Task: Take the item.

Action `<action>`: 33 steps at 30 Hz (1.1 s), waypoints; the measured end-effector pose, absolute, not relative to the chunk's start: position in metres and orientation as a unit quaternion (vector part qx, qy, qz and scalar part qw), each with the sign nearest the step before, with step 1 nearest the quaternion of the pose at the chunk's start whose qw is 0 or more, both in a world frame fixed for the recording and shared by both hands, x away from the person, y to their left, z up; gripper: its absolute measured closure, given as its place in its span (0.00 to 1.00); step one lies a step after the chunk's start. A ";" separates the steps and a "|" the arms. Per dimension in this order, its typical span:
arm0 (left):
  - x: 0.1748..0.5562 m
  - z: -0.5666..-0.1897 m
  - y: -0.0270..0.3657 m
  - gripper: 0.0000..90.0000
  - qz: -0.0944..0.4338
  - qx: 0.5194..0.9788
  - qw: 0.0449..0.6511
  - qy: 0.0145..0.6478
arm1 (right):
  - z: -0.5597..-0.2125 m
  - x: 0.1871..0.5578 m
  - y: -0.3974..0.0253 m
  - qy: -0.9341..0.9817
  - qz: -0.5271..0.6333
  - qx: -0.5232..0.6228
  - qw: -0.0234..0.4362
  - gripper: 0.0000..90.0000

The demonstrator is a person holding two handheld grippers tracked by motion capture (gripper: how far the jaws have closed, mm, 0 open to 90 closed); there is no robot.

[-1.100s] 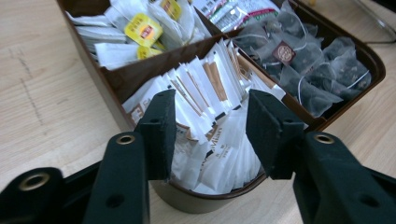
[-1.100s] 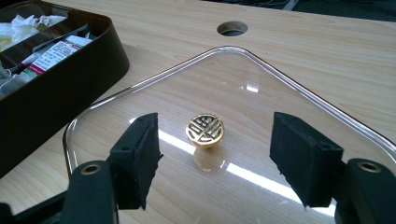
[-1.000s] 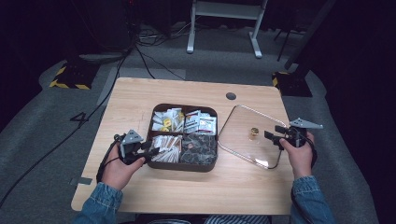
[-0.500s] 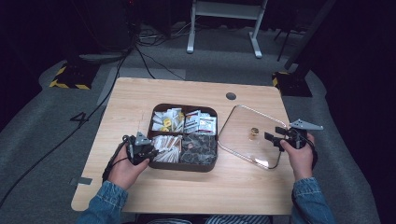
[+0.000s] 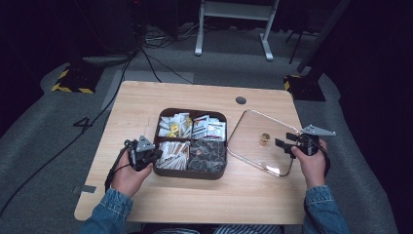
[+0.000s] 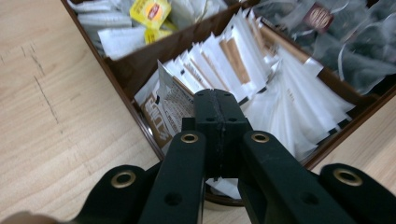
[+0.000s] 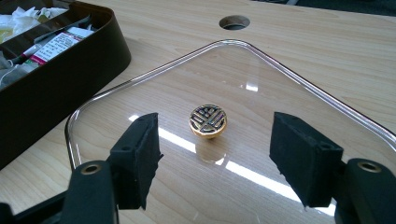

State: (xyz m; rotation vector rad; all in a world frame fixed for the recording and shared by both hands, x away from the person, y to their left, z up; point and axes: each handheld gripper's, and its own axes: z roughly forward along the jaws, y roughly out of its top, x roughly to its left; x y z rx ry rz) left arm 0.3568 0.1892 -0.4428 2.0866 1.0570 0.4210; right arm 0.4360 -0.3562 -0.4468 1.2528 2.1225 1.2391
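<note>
The left gripper [image 5: 155, 154] has moved right since a second ago: then it was held out to the left of the box [image 5: 192, 171], well clear of it; now it sits at the box's near left corner, over the packets [image 5: 174, 150] in the near left compartment. In the left gripper view its jaws are pressed together just above those packets [image 6: 261, 88], with a printed packet [image 6: 166, 105] standing up just beyond their tips; whether anything is pinched between them cannot be told.

The right gripper [image 5: 282, 140] has hardly moved. It hovers at the right edge of the glass lid [image 5: 253, 127], which lies flat on the table [image 5: 141, 100] just right of the box, as before. In the right gripper view its jaws stand wide apart on either side of the gold knob [image 7: 208, 120] at the lid's middle, with the knob beyond them and untouched.

The box and lid lie where they lay before.
</note>
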 end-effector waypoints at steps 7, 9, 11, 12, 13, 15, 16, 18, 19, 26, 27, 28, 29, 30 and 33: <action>0.352 -0.429 0.192 0.99 0.159 0.802 0.412 0.402 | -0.448 0.436 -0.356 0.756 0.441 0.446 0.188 0.38; 0.350 -0.425 0.194 1.00 0.158 0.794 0.430 0.400 | -0.448 0.437 -0.355 0.756 0.441 0.446 0.188 0.38; 0.349 -0.422 0.196 1.00 0.159 0.787 0.445 0.396 | -0.449 0.437 -0.355 0.756 0.441 0.445 0.188 0.38; 0.348 -0.420 0.198 1.00 0.161 0.784 0.451 0.396 | -0.449 0.437 -0.355 0.756 0.441 0.445 0.188 0.38; 0.347 -0.418 0.199 0.99 0.162 0.780 0.455 0.397 | -0.449 0.437 -0.355 0.756 0.442 0.445 0.189 0.38; 0.346 -0.415 0.203 0.99 0.169 0.774 0.465 0.395 | -0.449 0.438 -0.354 0.756 0.442 0.445 0.187 0.38; 0.345 -0.413 0.205 1.00 0.171 0.770 0.471 0.395 | -0.449 0.438 -0.353 0.756 0.442 0.445 0.188 0.37; 0.344 -0.410 0.209 1.00 0.171 0.763 0.484 0.393 | -0.449 0.439 -0.352 0.757 0.442 0.444 0.186 0.37; 0.343 -0.408 0.212 1.00 0.175 0.761 0.489 0.389 | -0.450 0.439 -0.352 0.757 0.442 0.443 0.186 0.37; 0.336 -0.402 0.221 1.00 0.184 0.751 0.499 0.391 | -0.449 0.443 -0.347 0.759 0.446 0.438 0.183 0.37; 0.335 -0.402 0.223 1.00 0.187 0.750 0.499 0.392 | -0.449 0.444 -0.344 0.760 0.447 0.436 0.182 0.37; 0.334 -0.402 0.225 1.00 0.189 0.749 0.499 0.394 | -0.449 0.444 -0.344 0.760 0.447 0.436 0.182 0.37; 0.333 -0.401 0.227 1.00 0.194 0.747 0.498 0.395 | -0.449 0.445 -0.343 0.761 0.446 0.434 0.183 0.37; 0.332 -0.400 0.230 1.00 0.197 0.747 0.497 0.395 | -0.449 0.446 -0.341 0.762 0.447 0.433 0.180 0.37; 0.329 -0.399 0.240 1.00 0.209 0.743 0.490 0.405 | -0.449 0.450 -0.337 0.764 0.448 0.429 0.177 0.37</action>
